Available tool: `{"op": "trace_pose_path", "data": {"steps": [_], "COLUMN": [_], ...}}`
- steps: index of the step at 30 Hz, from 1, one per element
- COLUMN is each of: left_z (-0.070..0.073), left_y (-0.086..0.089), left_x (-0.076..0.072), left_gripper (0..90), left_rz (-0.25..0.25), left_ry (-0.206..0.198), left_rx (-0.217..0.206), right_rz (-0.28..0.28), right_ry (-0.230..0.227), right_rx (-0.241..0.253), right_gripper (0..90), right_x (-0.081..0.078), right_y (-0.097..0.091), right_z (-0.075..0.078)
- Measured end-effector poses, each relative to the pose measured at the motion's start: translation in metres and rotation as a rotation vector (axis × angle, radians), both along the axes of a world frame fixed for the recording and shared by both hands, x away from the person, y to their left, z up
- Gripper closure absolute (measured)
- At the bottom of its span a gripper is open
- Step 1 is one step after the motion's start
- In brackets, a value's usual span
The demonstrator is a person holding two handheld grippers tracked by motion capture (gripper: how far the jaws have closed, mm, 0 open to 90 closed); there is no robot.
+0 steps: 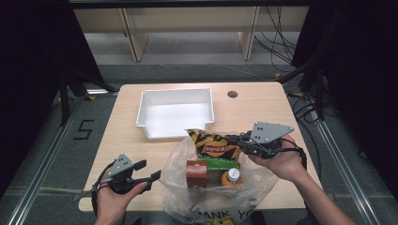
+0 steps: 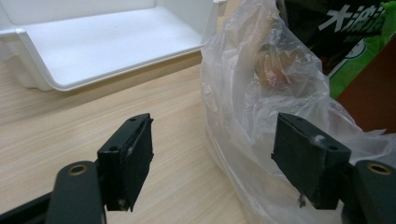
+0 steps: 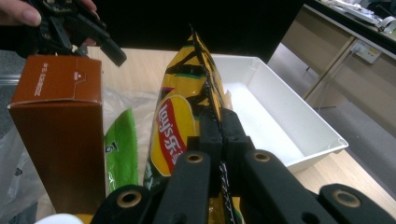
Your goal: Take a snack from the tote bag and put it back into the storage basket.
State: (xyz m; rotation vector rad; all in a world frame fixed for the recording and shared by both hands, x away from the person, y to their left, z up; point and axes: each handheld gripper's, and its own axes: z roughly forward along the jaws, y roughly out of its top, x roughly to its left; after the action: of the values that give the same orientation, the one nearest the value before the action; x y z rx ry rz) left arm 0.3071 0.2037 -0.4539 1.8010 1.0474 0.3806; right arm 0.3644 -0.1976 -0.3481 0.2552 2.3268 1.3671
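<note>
Over on the left, the left gripper (image 1: 149, 171) sits low at the near edge of the table (image 1: 263, 105), jaws spread wide with nothing between them, its right pad (image 2: 309, 159) just against the crinkled skin of the clear plastic bag (image 1: 180, 161) — ready, I'd say, to steady that bag while the other hand works. Behind it the white bin (image 1: 174, 112) waits empty, its open side turned toward the bag, the likely landing spot for whatever comes out. Moving to the middle, the bag stands open with a brown carton (image 1: 196, 173) upright inside, a green packet (image 3: 120, 149) tucked beside it, and an orange-capped bottle (image 1: 231, 177) nestled low; black print on the bag's front reads "THANK YO", the rest cut off. Now the right side: the right gripper (image 1: 234, 144) is clamped tight on the sealed edge of the yellow-and-black chip bag (image 1: 212, 144), pinching the seam so it hangs upright at the bag's mouth, on the side toward the bin. The red Lay's logo shows plainly with Chinese characters beneath; the green packet's white lettering is also Chinese.
</note>
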Motion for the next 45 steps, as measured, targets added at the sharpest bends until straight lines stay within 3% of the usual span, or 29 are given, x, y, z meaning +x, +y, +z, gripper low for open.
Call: {"op": "trace_pose_path", "data": {"steps": [9,12,15,16,17,24,25,26,32,33,37,45], "left_z": [0.000,0.000,-0.001,-0.001,-0.001,-0.001,-0.001,-0.001,-0.001,-0.001,-0.002,-0.002], "left_y": [-0.001,-0.001,-0.001,-0.001,-0.001,-0.002,-0.002,-0.002,-0.002,-0.003,-0.003,-0.003], "left_x": [0.000,0.000,0.000,0.000,0.000,0.000,0.000,0.000,0.000,0.000,0.000,0.000], "left_gripper": [28.0,28.0,28.0,28.0,28.0,28.1,28.0,28.0,28.1,28.1,28.1,28.1], "left_rz": [0.000,0.000,0.003,0.000,0.004,0.006,0.006,0.006,0.001,0.002,0.000,0.001], "left_ry": [0.000,0.001,0.008,0.008,0.008,0.009,0.009,0.009,0.009,0.008,0.010,0.011], "left_rx": [0.003,0.003,-0.006,-0.007,-0.007,-0.009,-0.008,-0.009,-0.012,-0.012,-0.009,-0.012], "right_rz": [-0.004,-0.018,-0.024,-0.016,-0.027,-0.024,-0.053,-0.033,-0.032,-0.042,-0.042,-0.032], "right_ry": [-0.034,-0.014,-0.032,-0.056,-0.030,-0.034,-0.019,-0.053,-0.035,-0.059,-0.036,-0.058], "right_rx": [0.034,0.049,0.057,0.054,0.063,0.084,0.096,0.093,0.110,0.107,0.121,0.140], "right_gripper": [90.0,90.0,90.0,90.0,90.0,90.0,90.0,90.0,90.0,90.0,90.0,90.0], "right_x": [0.001,-0.001,-0.001,0.001,-0.001,0.000,-0.002,0.000,-0.001,0.000,0.000,0.002], "right_y": [-0.001,-0.001,-0.002,-0.002,-0.002,-0.002,-0.002,-0.002,-0.001,-0.002,0.000,0.002], "right_z": [0.009,0.010,0.013,0.015,0.015,0.020,0.021,0.023,0.026,0.026,0.027,0.034]}}
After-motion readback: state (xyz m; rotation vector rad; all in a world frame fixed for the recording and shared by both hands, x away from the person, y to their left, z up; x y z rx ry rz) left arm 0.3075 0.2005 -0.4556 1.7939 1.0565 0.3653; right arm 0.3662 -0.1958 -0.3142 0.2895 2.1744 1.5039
